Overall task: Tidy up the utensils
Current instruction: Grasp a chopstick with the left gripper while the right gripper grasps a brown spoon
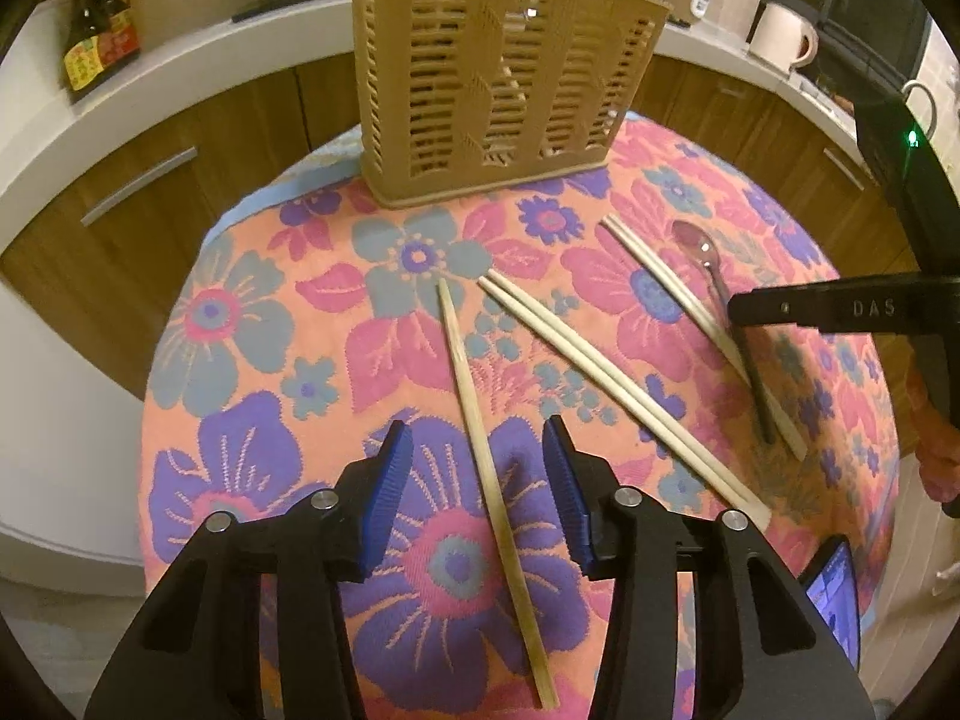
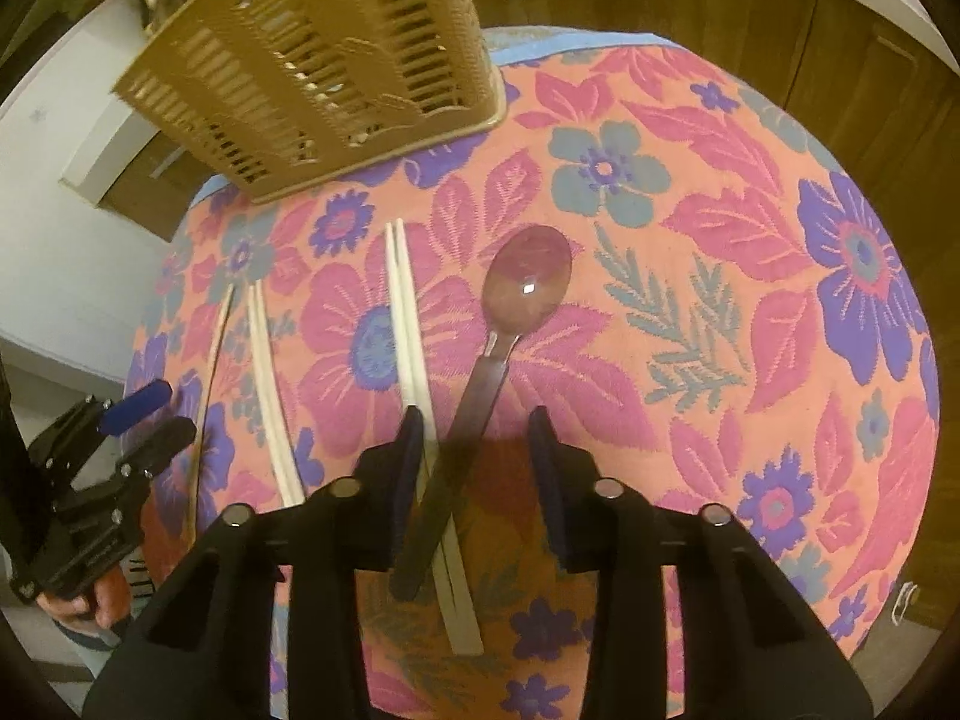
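From the left wrist, the left gripper (image 1: pixel 477 456) hangs with jaws open astride a single chopstick (image 1: pixel 489 414), a thin pale stick lying on the flowered woven cloth (image 1: pixel 240 324) of the worktop. A chopstick pair (image 1: pixel 606 378) lies just to its right, and the slotted tan plastic basket (image 1: pixel 504 96) stands upright at the far edge. A round, smooth stick like this could roll or pivot on the nubbly cloth if the jaws close off-centre, or a pad could snag the weave. From the right wrist, the right gripper (image 2: pixel 477 426) has its jaws open around the dark flat handle of a spoon (image 2: pixel 498 330), whose glossy oval bowl points away. That handle crosses a second chopstick pair (image 2: pixel 414 348), so I judge a low pinch could catch a chopstick along with the spoon.
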`<move>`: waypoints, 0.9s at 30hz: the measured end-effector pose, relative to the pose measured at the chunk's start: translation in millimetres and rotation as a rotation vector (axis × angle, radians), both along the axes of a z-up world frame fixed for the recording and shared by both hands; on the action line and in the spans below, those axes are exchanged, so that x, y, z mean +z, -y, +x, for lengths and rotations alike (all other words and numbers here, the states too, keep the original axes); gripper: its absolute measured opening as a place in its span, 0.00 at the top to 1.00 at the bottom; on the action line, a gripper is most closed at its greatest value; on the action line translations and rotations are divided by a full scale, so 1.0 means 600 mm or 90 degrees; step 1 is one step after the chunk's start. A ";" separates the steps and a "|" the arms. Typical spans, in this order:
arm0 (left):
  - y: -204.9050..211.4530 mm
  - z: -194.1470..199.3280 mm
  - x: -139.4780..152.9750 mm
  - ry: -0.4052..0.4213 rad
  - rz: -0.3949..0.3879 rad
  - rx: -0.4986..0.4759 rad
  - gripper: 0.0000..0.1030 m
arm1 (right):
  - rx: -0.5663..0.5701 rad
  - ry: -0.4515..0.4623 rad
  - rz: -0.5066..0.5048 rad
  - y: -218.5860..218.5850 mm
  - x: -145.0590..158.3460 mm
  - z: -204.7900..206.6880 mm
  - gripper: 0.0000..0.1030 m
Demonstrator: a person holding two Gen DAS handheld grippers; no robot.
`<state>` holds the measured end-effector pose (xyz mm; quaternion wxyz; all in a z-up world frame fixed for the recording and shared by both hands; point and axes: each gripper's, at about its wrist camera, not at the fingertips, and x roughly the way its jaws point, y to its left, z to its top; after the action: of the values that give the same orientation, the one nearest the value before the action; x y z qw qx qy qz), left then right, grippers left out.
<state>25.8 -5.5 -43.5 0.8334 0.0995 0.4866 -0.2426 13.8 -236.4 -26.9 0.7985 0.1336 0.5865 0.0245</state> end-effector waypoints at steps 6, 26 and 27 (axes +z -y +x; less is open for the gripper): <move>0.032 0.006 -0.017 -0.007 0.037 -0.004 0.62 | -0.002 -0.014 -0.012 -0.004 -0.011 0.019 0.87; 0.003 0.001 -0.007 0.006 -0.001 0.022 0.96 | 0.075 0.021 -0.066 0.029 0.014 -0.025 0.99; 0.002 0.002 -0.007 0.005 -0.003 0.023 0.96 | 0.072 0.018 -0.060 0.034 0.014 -0.026 0.98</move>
<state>27.0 -6.7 -47.6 0.8400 0.0893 0.4842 -0.2280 -1.6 -257.0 -18.7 0.8097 0.0626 0.5819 0.0438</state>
